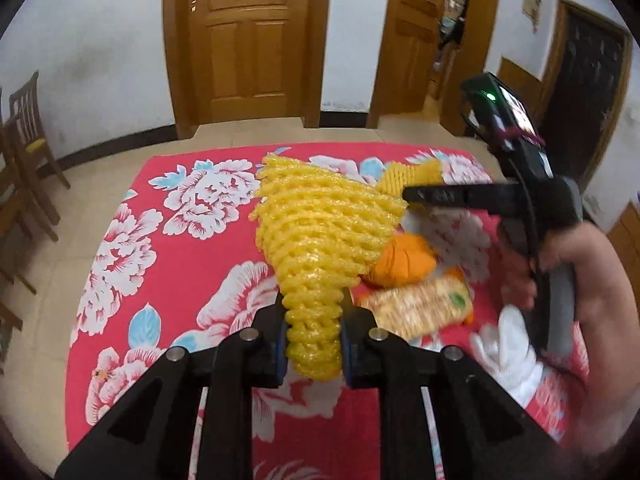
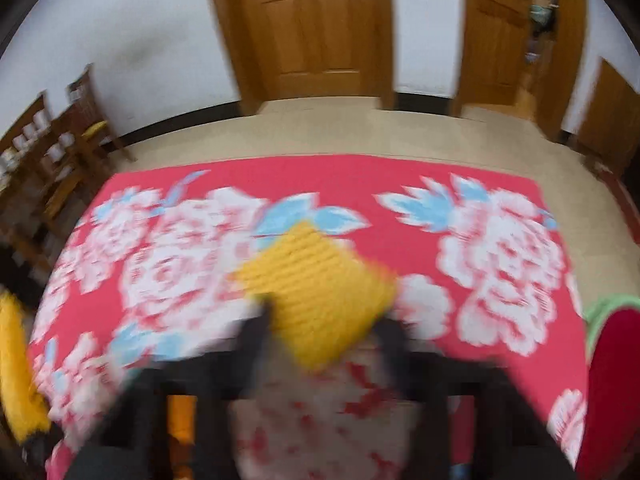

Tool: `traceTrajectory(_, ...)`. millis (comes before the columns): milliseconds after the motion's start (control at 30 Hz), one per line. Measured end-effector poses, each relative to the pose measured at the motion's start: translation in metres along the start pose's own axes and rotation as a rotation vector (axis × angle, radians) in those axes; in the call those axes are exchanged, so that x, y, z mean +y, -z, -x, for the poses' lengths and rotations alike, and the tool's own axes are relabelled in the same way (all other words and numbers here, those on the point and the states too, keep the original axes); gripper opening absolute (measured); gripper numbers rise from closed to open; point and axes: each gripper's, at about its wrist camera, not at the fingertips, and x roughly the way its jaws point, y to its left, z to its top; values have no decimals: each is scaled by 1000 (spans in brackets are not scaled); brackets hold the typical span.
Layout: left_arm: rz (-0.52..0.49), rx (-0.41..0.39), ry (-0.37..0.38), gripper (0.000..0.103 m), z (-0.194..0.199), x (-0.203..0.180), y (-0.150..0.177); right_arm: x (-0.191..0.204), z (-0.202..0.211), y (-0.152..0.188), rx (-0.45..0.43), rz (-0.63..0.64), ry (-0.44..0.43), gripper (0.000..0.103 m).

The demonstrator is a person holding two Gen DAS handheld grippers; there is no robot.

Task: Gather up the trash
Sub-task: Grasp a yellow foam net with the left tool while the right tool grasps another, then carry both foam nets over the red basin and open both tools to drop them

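Observation:
My left gripper (image 1: 313, 344) is shut on a large yellow foam fruit net (image 1: 320, 236) and holds it above the red flowered tablecloth (image 1: 168, 272). My right gripper (image 2: 324, 322) grips a smaller yellow foam net (image 2: 320, 292); that view is motion-blurred. In the left wrist view the right gripper (image 1: 416, 196) reaches in from the right, with the small net (image 1: 412, 174) at its tip. On the cloth lie an orange wrapper (image 1: 404, 264), a clear snack packet (image 1: 420, 308) and crumpled white tissue (image 1: 508, 344).
Wooden chairs (image 1: 24, 148) stand at the left of the table. Wooden doors (image 1: 248, 36) and a white wall are behind it. A red and green object (image 2: 612, 380) sits at the right edge in the right wrist view.

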Motion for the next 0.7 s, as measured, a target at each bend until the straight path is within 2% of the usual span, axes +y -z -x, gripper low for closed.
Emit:
traceTrajectory(33,11,0,1,19,1,1,-1,4,1,-1,-3,16,0,12)
traceTrajectory(100,30,-10,-2,19,5,1,-4,19,4,0,-9,104,68,12)
traceTrajectory(167,32,-31,8,19,12,-2,-5,25,13,3,-25,121,38,11)
traceTrajectory(300,33,-49,35,19,22,-9,-10,35,47,14,-99,157,37,11)
traceTrajectory(533,4,-83,82,19,45,-38,-14,33,103,31,-175,116,35,12)
traceTrajectory(700,-34,-101,119,20,60,-66,-12,27,133,55,-204,51,78,12)
